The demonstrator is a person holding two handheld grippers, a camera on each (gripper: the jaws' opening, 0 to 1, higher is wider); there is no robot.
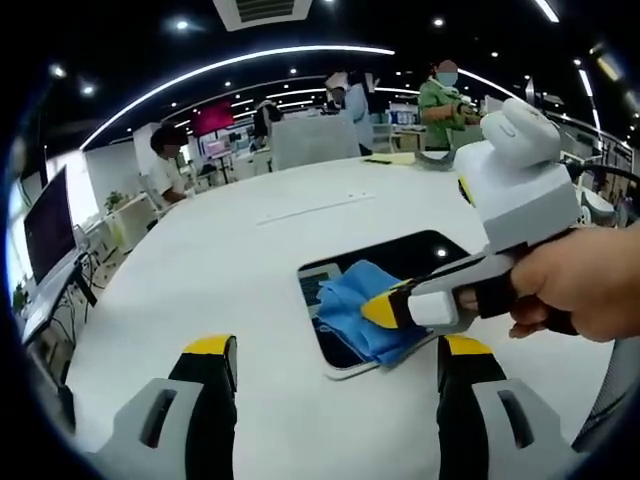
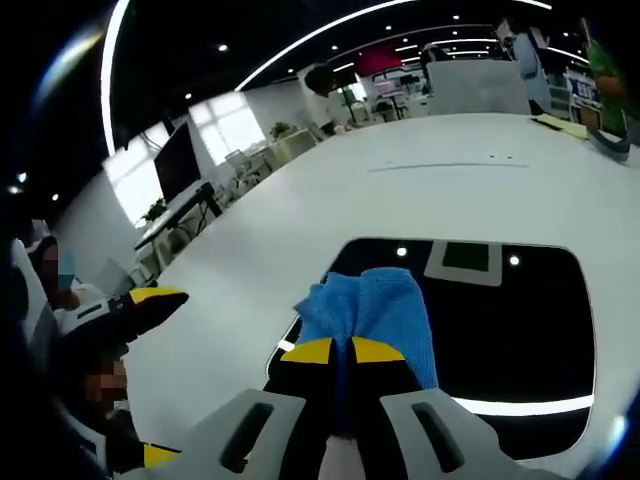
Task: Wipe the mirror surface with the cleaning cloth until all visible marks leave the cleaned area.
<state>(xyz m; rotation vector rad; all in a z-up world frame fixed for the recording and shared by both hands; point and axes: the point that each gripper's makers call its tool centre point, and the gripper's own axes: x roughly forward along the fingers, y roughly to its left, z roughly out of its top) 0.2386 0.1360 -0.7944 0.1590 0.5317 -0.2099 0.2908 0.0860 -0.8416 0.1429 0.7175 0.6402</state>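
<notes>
The right gripper (image 2: 342, 352) has its jaws clenched on the blue cloth (image 2: 372, 312), pressing it flat ahead of them onto the mirror (image 2: 500, 320) lying on the white table (image 2: 400, 190) to wipe it, a hand (image 1: 580, 285) angling it down, while the left gripper (image 1: 335, 375) hovers nearby, jaws released.

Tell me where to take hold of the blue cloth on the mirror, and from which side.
Grip the bunched fold of the blue cloth nearest the right gripper, coming in low along the mirror. That ridge stands proud of the glass; the rest lies flat.
</notes>
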